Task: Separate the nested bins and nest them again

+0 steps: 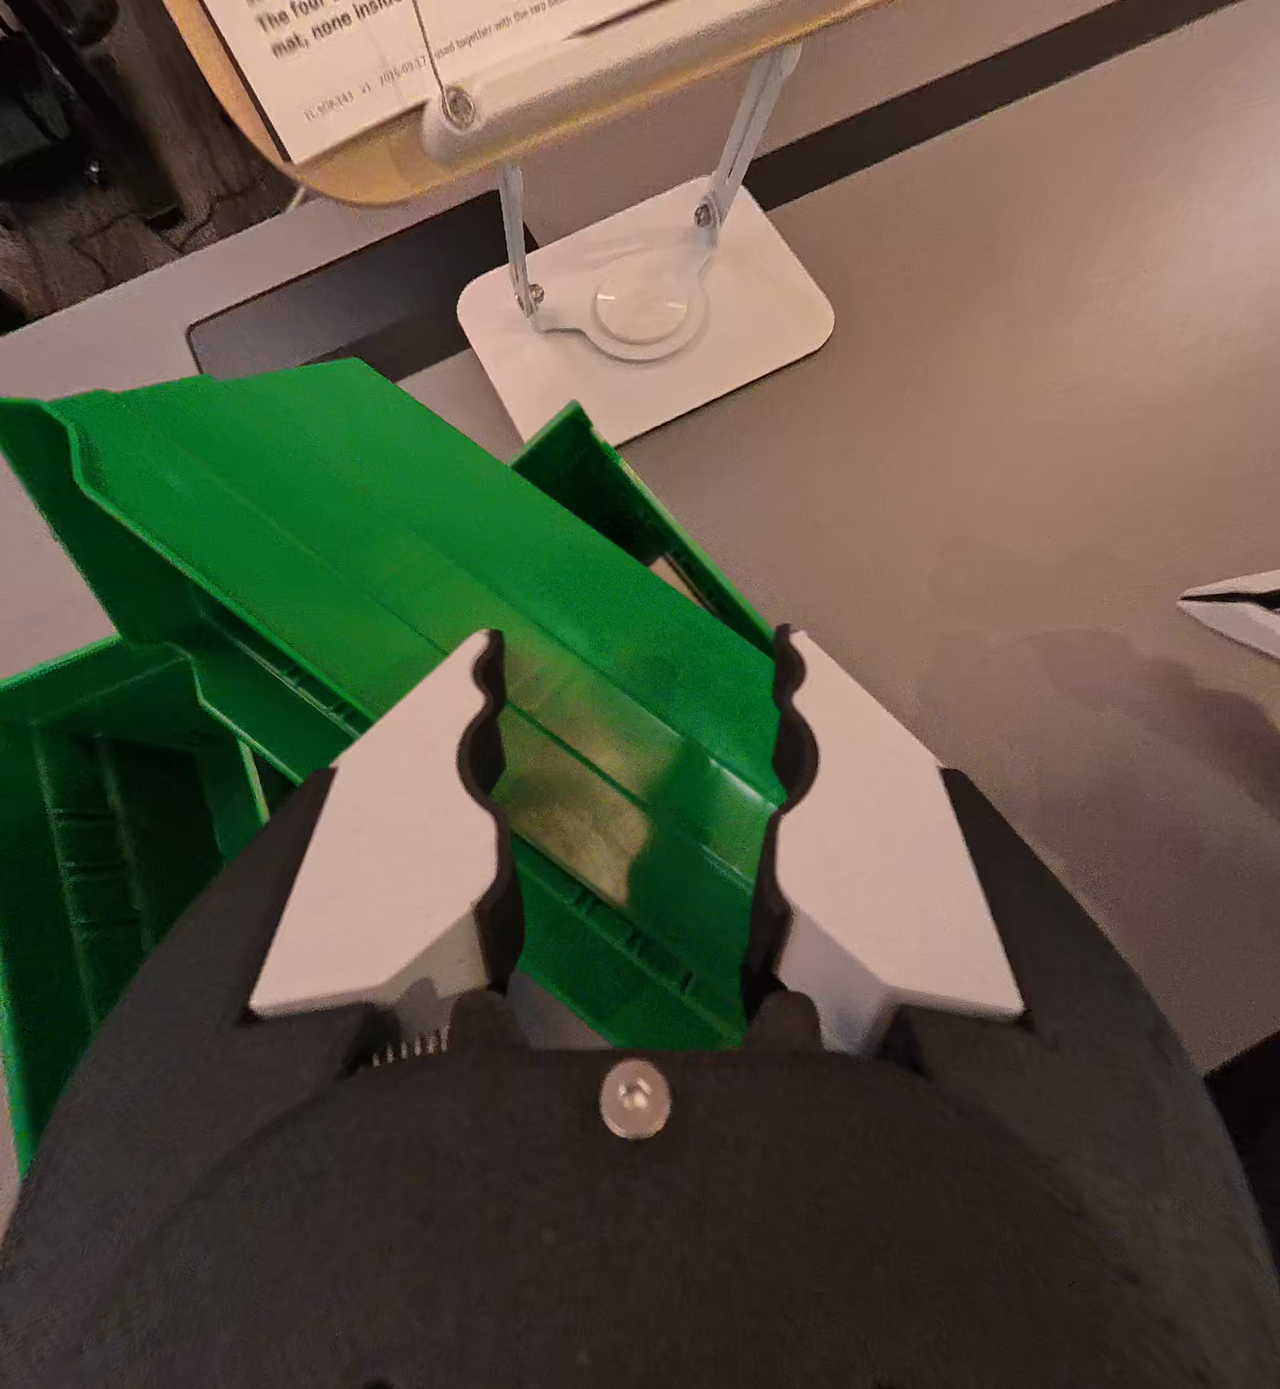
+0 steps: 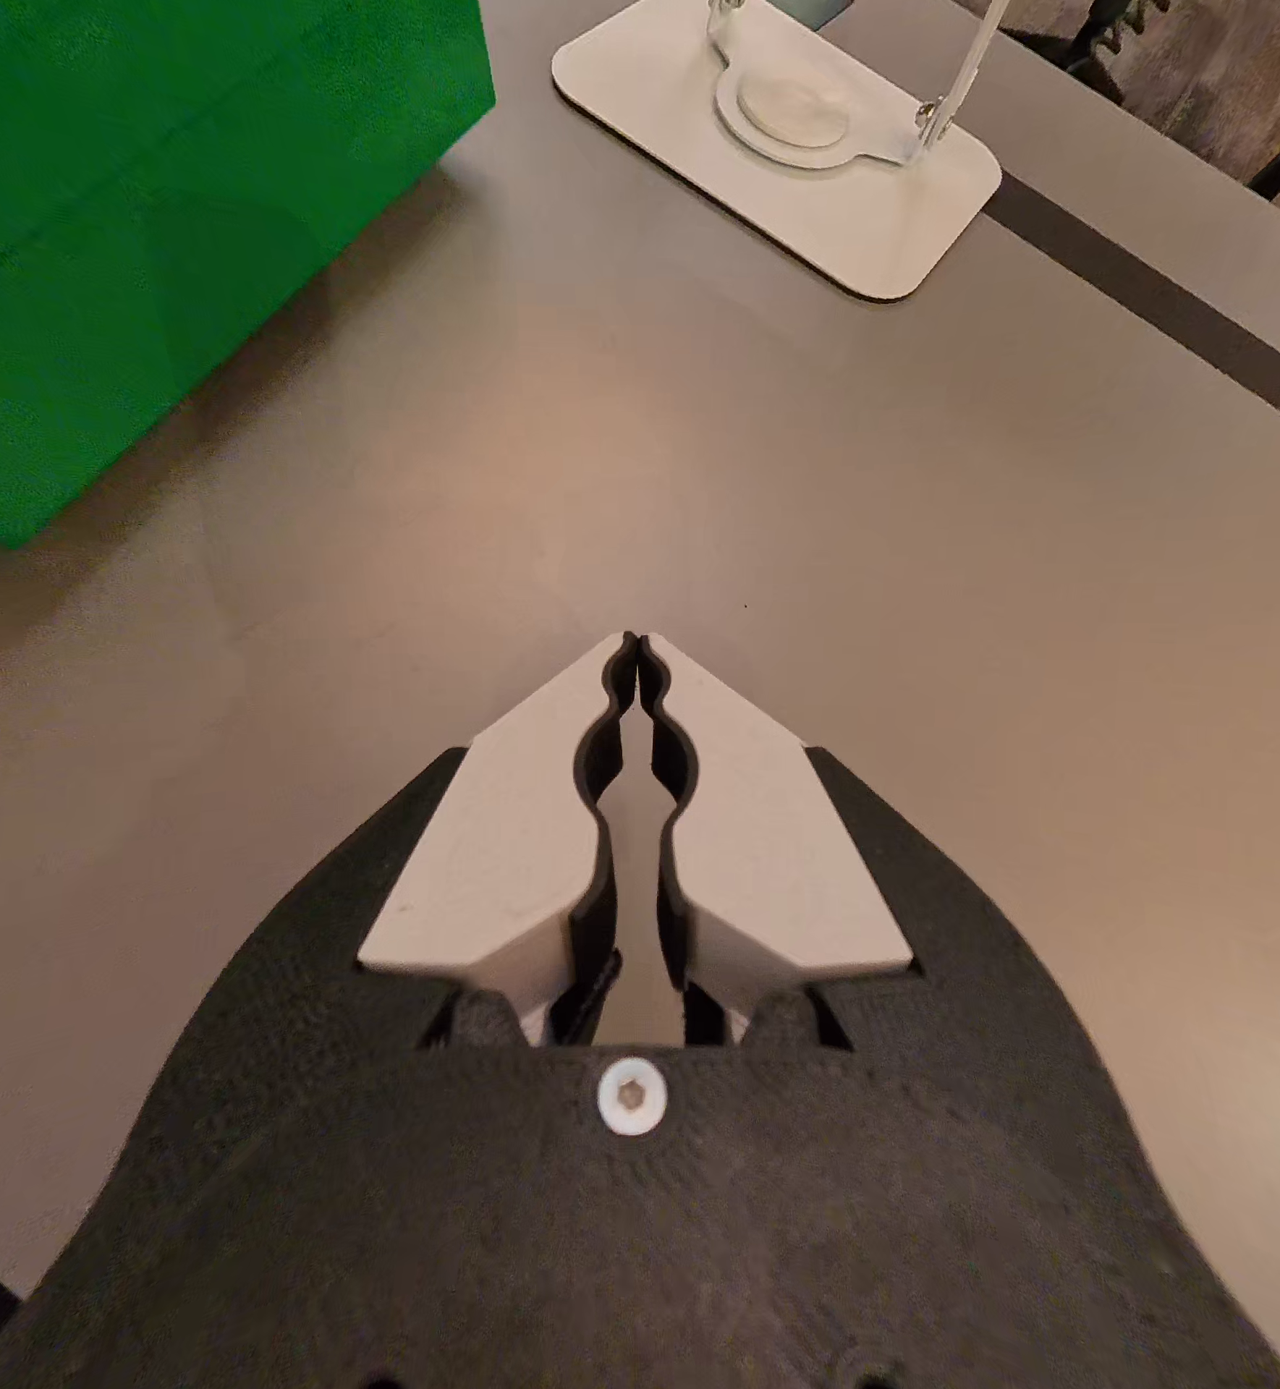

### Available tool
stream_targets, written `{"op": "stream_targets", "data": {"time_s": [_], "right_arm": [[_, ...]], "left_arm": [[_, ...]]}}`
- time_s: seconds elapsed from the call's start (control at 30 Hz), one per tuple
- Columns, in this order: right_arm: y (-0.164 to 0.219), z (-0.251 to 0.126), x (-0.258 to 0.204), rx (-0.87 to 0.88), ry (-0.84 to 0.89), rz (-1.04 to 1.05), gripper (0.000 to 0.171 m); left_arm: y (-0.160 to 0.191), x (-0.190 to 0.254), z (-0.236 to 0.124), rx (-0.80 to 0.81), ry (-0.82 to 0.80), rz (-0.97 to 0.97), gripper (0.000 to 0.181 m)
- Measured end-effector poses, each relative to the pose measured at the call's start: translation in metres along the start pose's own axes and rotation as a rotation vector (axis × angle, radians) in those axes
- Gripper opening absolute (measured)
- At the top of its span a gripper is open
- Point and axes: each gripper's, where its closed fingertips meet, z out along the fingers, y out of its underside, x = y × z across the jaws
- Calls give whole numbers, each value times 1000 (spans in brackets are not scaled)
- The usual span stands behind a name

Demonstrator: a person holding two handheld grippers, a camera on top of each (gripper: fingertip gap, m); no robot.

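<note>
The left gripper (image 1: 637, 639) has its two white fingers (image 1: 396, 849) spread wide, and a green bin (image 1: 366, 541) fills the gap between them: the bin is tilted, its long ribbed side turned up toward the camera, its near corner reaching down between the fingers close to the black body. Whether the pads actually press on the plastic I cannot tell — the right one lies right along the bin's edge, the left one seems just beside it. A second green bin (image 1: 73, 827) sits lower at the left on the grey table (image 1: 997, 488), its open inside showing dark ribbed walls, and the tilted bin leans over its far right part. Past the tilted bin's far end another strip of green wall (image 1: 584, 466) shows, though which bin it belongs to is unclear. Farther off stands a white stand base (image 1: 734, 361) with thin metal legs carrying a wooden board (image 1: 366, 173) with a printed sheet. At the far right edge lies a white object (image 1: 1276, 609), only partly in view. The right gripper (image 2: 635, 639) hovers over bare table with its fingertips closed together, holding nothing — a green bin side (image 2: 133, 248) lies well to its far left, and the stand base (image 2: 809, 195) is far ahead of it.
</note>
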Motion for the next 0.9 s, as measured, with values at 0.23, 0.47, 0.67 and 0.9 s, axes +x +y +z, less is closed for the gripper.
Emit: {"op": "stream_targets", "data": {"time_s": [0.23,0.47,0.67,0.9], "right_arm": [[4,10,-6,-25,-19,-10,0],[6,11,-8,-34,-25,-19,0],[8,12,-10,-38,-38,-16,0],[9,13,-11,-43,-45,-14,0]], "left_arm": [[-1,-10,-4,42,-9,-38,54],[-7,-20,-9,108,-43,-118,84],[7,-28,-11,51,-25,-108,32],[5,-31,-17,66,79,-148,0]]}}
